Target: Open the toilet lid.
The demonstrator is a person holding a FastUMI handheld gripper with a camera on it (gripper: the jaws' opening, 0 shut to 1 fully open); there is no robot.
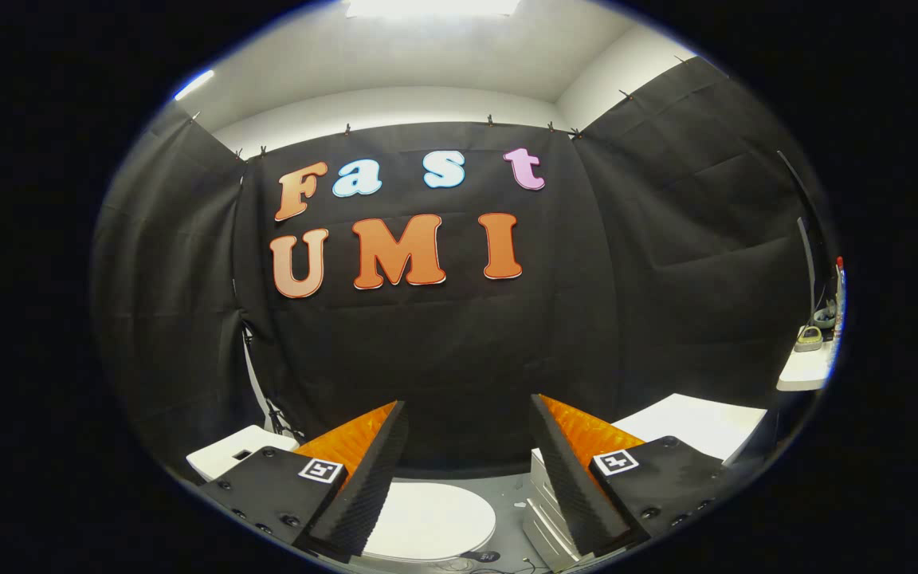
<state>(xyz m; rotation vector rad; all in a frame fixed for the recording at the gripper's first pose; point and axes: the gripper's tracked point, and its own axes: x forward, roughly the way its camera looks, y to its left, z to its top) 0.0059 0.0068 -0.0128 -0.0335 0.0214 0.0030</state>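
The white toilet lid [427,520] lies flat and closed, low down between and below my two fingers. My gripper [468,414] is open, held well above the lid, with nothing between its fingers [379,470]. The fingertips point at the black cloth wall beyond the toilet. The lid's left side is hidden behind the left finger.
A white box-shaped object [232,453] sits left of the toilet. A white unit [543,510] and a white surface [690,426] stand to the right. Further right a shelf [806,371] holds small items. Grey floor [507,494] shows around the toilet.
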